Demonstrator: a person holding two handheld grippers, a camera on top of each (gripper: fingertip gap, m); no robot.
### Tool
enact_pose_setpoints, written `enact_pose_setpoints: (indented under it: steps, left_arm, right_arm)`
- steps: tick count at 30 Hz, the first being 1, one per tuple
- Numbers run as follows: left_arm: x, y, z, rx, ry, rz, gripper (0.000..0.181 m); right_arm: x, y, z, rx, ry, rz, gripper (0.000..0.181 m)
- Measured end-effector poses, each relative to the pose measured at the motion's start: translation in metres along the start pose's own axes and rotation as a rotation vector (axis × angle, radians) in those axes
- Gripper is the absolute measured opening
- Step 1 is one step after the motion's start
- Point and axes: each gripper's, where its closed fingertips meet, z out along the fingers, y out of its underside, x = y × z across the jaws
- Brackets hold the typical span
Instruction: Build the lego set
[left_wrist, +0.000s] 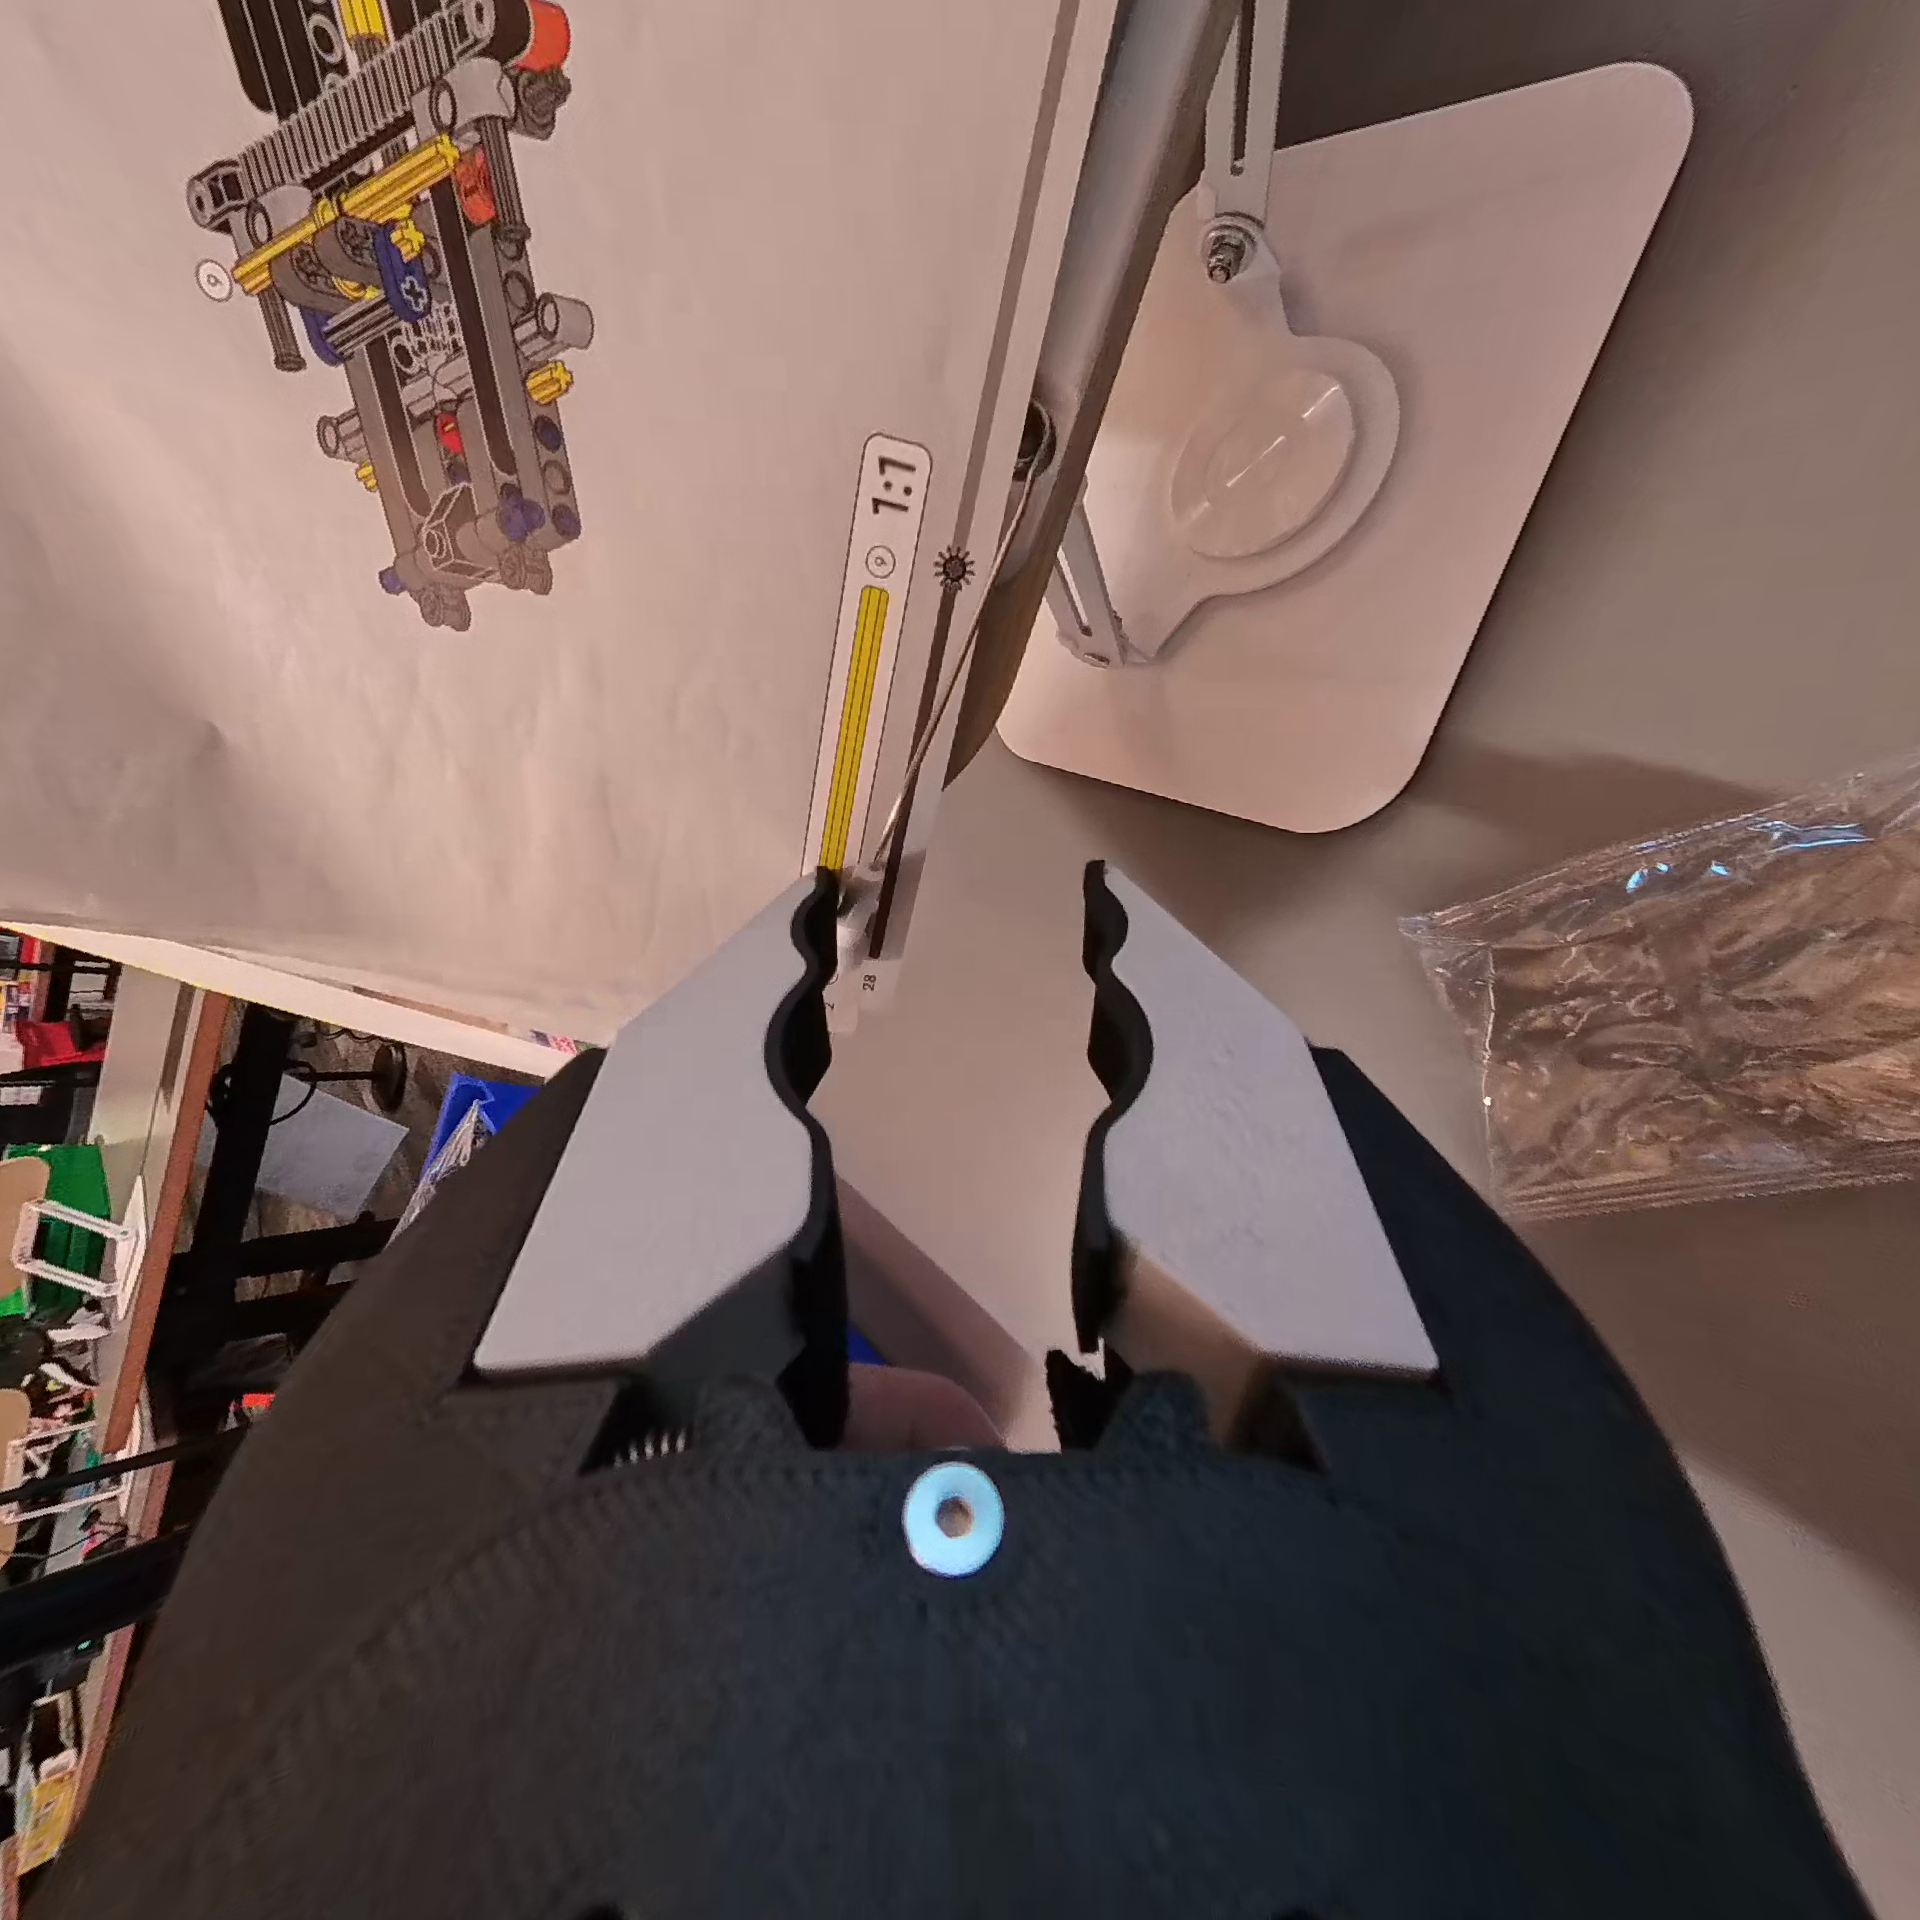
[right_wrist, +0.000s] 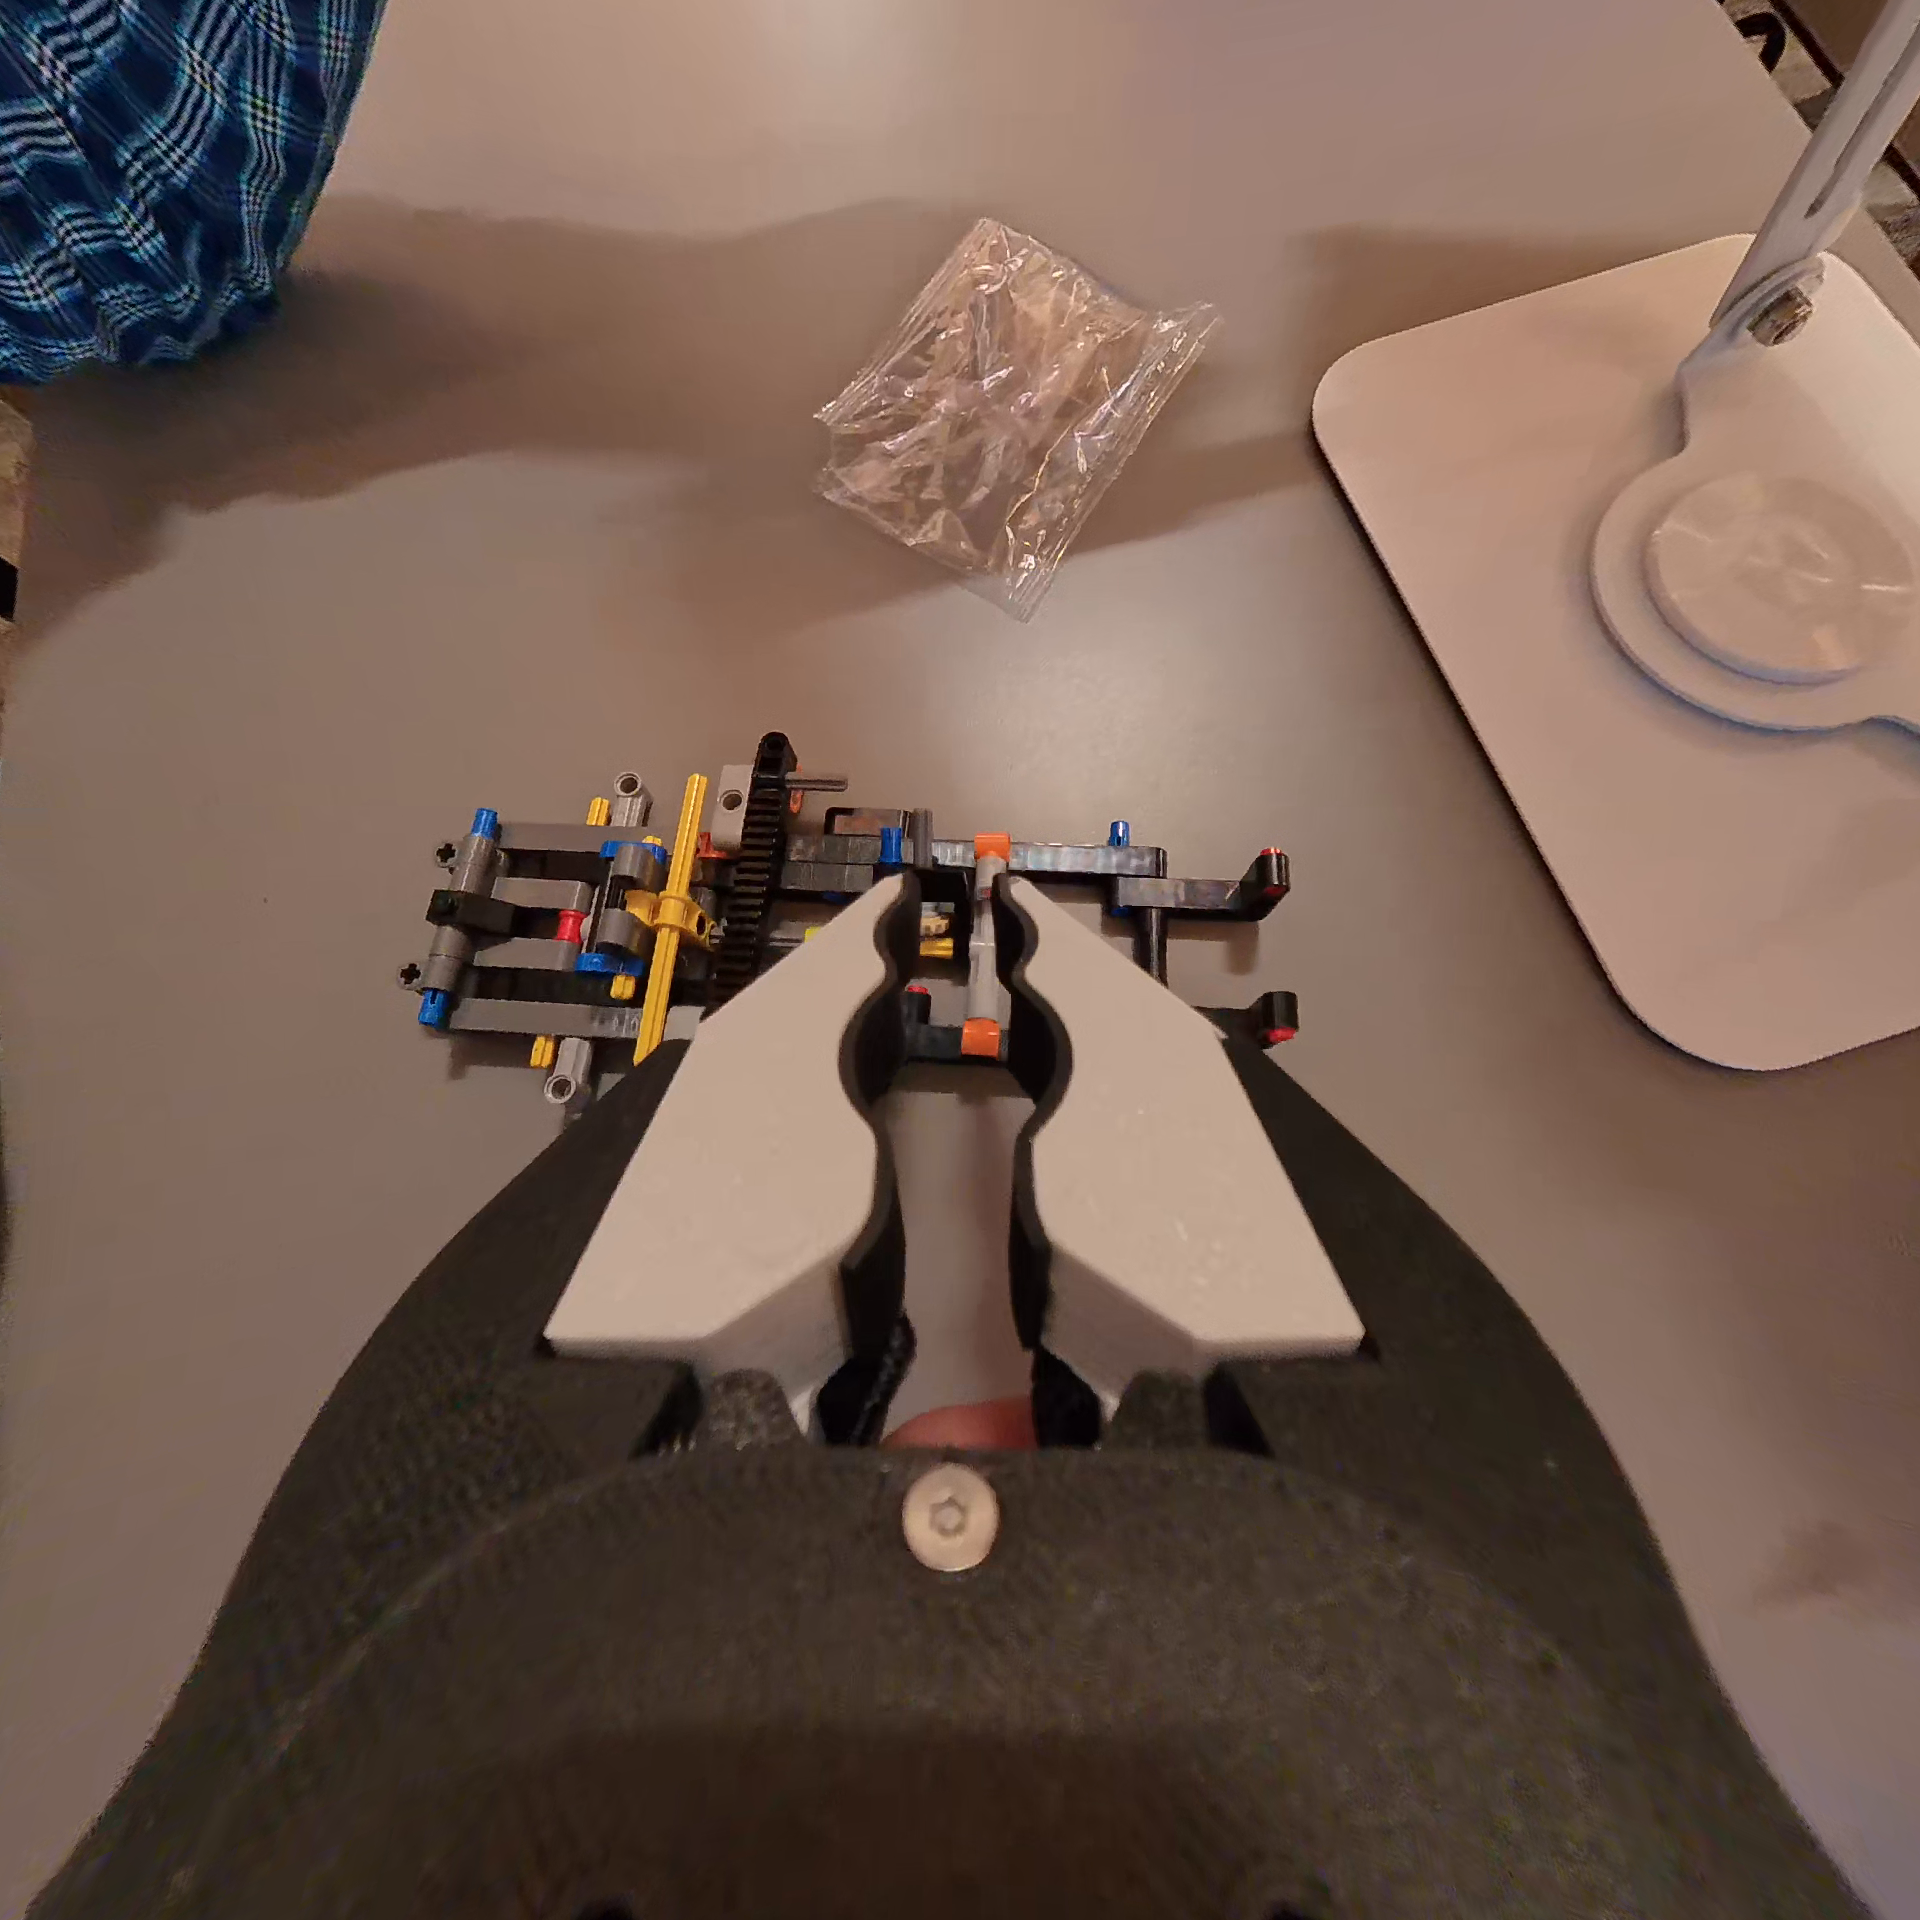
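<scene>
The partly built lego assembly (right_wrist: 540, 935) lies flat on the grey table (right_wrist: 312, 1247), with grey and black beams, a black gear rack (right_wrist: 753, 873), a long yellow axle (right_wrist: 670, 925) and blue pins. My right gripper (right_wrist: 958, 888) hovers over its right half with the jaws narrowly apart. A grey bar with orange ends (right_wrist: 985, 951) lies between the fingers, close to the right one. My left gripper (left_wrist: 958, 881) is open and empty. Its left fingertip (left_wrist: 821, 914) is at the lower corner of the instruction page (left_wrist: 520, 727), which shows a drawing of the build.
A white stand base (right_wrist: 1507, 520) with a metal arm sits at the right and also shows in the left wrist view (left_wrist: 1455, 468), where it holds the booklet. A crumpled clear bag (right_wrist: 1008, 405) lies beyond the assembly. Blue plaid cloth (right_wrist: 156, 156) is at the far left. Across from one pair of fingers to the other is roughly 30 cm. Measured from the fingertips, the long yellow axle (right_wrist: 670, 925) is 7 cm or so from the right gripper and 30 cm from the left.
</scene>
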Motion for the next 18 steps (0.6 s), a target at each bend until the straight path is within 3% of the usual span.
enact_pose_setpoints:
  steps: [18]
  left_arm:
    - [0.003, 0.001, 0.0, -0.022, 0.007, 0.013, 0.047]
  right_arm:
    - [0.025, 0.03, -0.02, -0.004, 0.155, 0.094, 0.014]
